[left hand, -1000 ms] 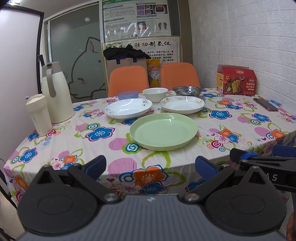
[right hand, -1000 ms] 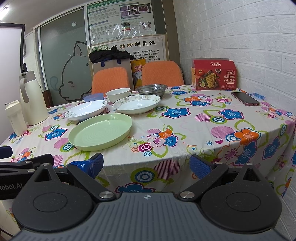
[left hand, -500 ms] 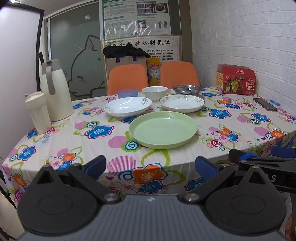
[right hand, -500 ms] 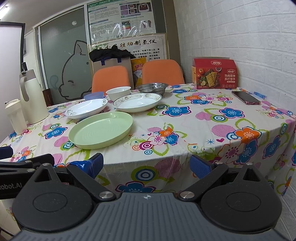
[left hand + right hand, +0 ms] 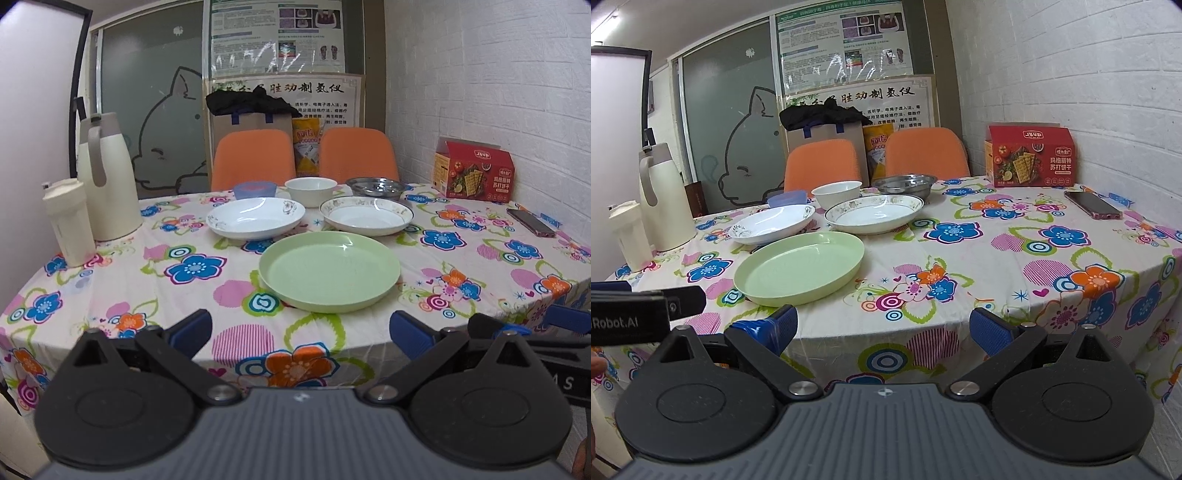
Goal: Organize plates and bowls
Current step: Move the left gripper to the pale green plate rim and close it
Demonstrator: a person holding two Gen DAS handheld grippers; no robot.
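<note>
A pale green plate (image 5: 329, 271) (image 5: 799, 271) lies nearest on the flowered tablecloth (image 5: 184, 266). Behind it sit a white plate with a grey sprig (image 5: 255, 218) (image 5: 772, 224) and a gold-rimmed plate (image 5: 365, 215) (image 5: 874, 214). Further back stand a white bowl (image 5: 311, 191) (image 5: 836, 194), a steel bowl (image 5: 375, 186) (image 5: 905, 184) and a blue lidded tub (image 5: 255, 190) (image 5: 786, 198). My left gripper (image 5: 299, 334) and right gripper (image 5: 882, 330) both hang open before the table's front edge, holding nothing, side by side.
A cream thermos jug (image 5: 107, 177) and a cream tumbler (image 5: 68, 221) stand at the table's left. A red cracker box (image 5: 472, 170) (image 5: 1028, 157) and a phone (image 5: 530, 222) (image 5: 1092, 205) lie at the right by the brick wall. Two orange chairs (image 5: 251, 158) stand behind.
Both grippers have drifted slightly closer to the table and a little upward; the dishes have not moved. Both stay open.
</note>
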